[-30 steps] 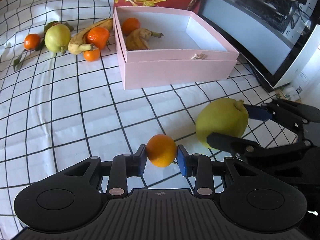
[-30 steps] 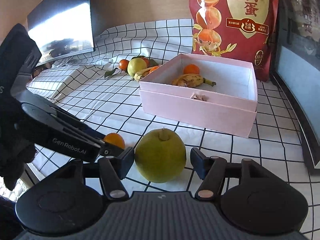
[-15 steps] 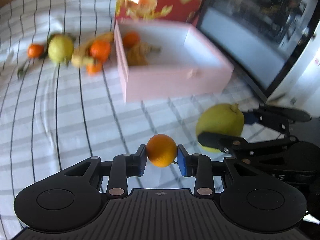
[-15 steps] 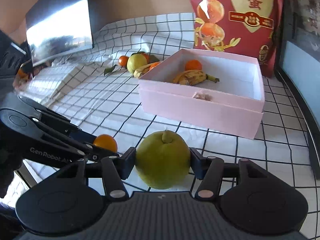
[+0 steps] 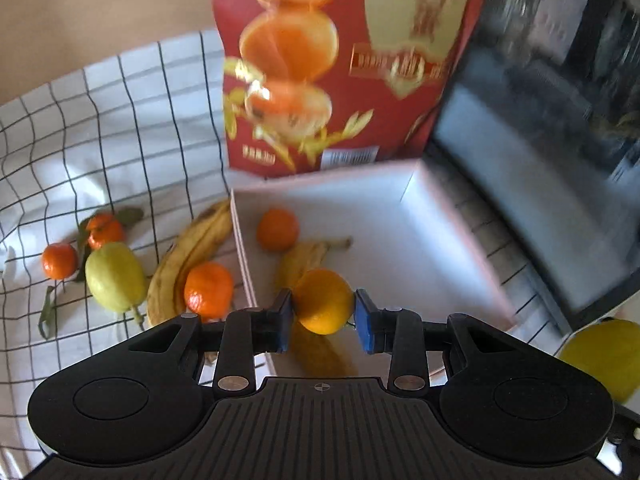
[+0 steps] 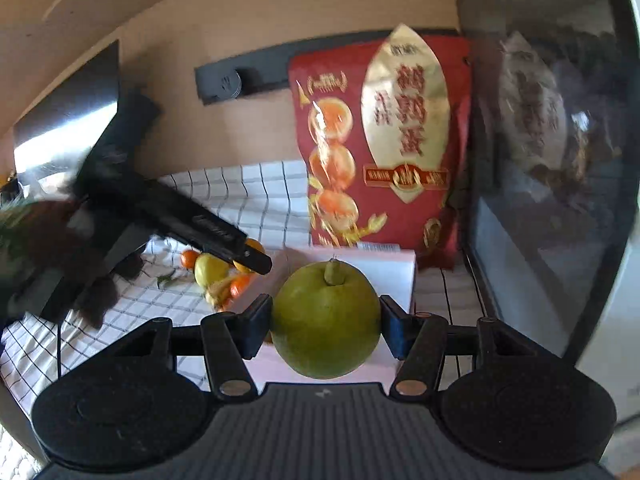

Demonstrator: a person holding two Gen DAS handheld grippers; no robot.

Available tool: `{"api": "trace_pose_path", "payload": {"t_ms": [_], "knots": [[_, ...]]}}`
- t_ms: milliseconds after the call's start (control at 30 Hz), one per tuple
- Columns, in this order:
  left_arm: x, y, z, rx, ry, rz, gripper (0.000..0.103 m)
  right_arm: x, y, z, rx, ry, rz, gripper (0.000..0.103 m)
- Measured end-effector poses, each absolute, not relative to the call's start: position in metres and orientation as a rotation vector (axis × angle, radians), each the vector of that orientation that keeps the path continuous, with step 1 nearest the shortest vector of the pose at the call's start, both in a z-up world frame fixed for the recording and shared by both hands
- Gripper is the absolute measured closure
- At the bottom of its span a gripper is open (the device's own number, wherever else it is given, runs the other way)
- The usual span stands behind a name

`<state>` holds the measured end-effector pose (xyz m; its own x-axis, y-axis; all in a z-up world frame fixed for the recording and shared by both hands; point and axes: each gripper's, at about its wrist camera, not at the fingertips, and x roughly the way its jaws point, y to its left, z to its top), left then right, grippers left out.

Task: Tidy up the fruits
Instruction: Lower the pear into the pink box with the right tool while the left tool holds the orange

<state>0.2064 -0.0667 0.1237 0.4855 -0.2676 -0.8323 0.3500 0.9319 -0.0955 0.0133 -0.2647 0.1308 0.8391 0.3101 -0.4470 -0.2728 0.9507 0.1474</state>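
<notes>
Between the blue pads of the left gripper [image 5: 323, 316], pinched at its widest part, an orange [image 5: 323, 301] — carried above the near-left corner of the pink box [image 5: 452, 216], likely so it can drop in clear of the wall. Below and beyond it in the box, a second orange [image 5: 277, 229] and a small banana [image 5: 308, 254], with plenty of bare floor to the right. Outside the box's left wall on the checked cloth [image 5: 132, 120], still to be gathered: a long banana [image 5: 188, 256], a tangerine [image 5: 209, 289], a yellow-green pear [image 5: 115, 277] and two small leafy tangerines [image 5: 60, 260]. Between the fingers of the right gripper [image 6: 326, 330], clamped stem-up, a large green pear [image 6: 326, 320]; jaws just closed further onto it, now pressing both flanks — held lifted and short of the box, probably waiting its turn behind the left one. Behind the box, a red snack bag [image 6: 380, 152], upright against the wall, no part of the sorting.
</notes>
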Motion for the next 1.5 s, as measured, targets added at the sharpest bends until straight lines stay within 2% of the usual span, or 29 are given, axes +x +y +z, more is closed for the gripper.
{"api": "trace_pose_path", "payload": {"t_ms": [200, 433, 567, 867, 1167, 1500], "knots": [[0.191, -0.064, 0.115, 0.131, 1.03, -0.418, 0.065, 0.009, -0.272, 0.111, 0.095, 0.545, 0.262, 0.046], [0.155, -0.017, 0.129, -0.122, 0.92, -0.39, 0.066, 0.034, -0.275, 0.115, 0.142, 0.555, 0.266, 0.046], [0.121, 0.003, 0.125, -0.177, 0.882, -0.355, 0.066, 0.065, -0.262, 0.121, 0.153, 0.56, 0.331, 0.046], [0.066, 0.031, 0.077, -0.247, 1.004, -0.305, 0.066, 0.161, -0.223, 0.084, 0.246, 0.798, 0.393, 0.046], [0.054, 0.068, 0.069, -0.317, 1.007, -0.186, 0.066, 0.174, -0.205, 0.052, 0.231, 0.928, 0.399, 0.046], [0.057, 0.056, 0.068, -0.292, 1.016, -0.227, 0.066, 0.164, -0.205, 0.053, 0.229, 0.921, 0.402, 0.044]]}}
